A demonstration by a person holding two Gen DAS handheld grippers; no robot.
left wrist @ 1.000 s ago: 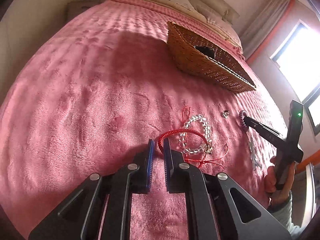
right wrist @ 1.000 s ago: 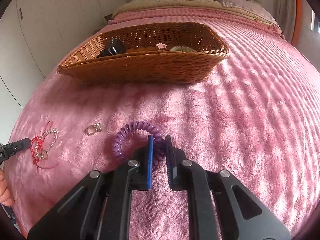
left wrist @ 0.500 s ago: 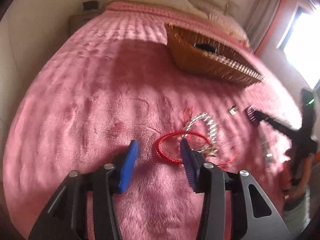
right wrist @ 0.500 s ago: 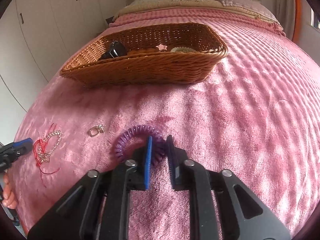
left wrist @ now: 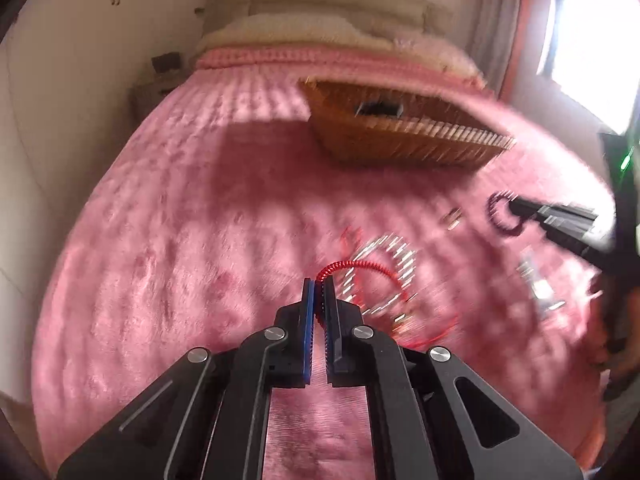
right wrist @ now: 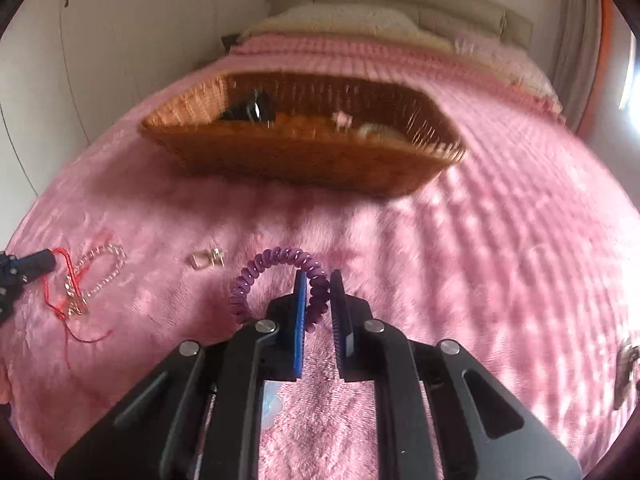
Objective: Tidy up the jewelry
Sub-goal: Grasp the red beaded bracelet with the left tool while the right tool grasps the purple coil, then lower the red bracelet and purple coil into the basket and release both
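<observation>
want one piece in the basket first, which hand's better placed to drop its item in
Right, probably. Its tool grips the purple coil bracelet facing the basket's open side. The left tool holds a red cord bracelet tangled with the bead bracelet.

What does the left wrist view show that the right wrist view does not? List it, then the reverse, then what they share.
Only the left wrist view: the left gripper shut on the red woven cord bracelet, seen close up.

Only the right wrist view: the pink star-shaped piece inside the brown wicker basket, and the right gripper closed around the purple spiral coil band.

Both: basket, cord bracelet, coil band, clear bead bracelet, small metal clasp, pink plush blanket.
</observation>
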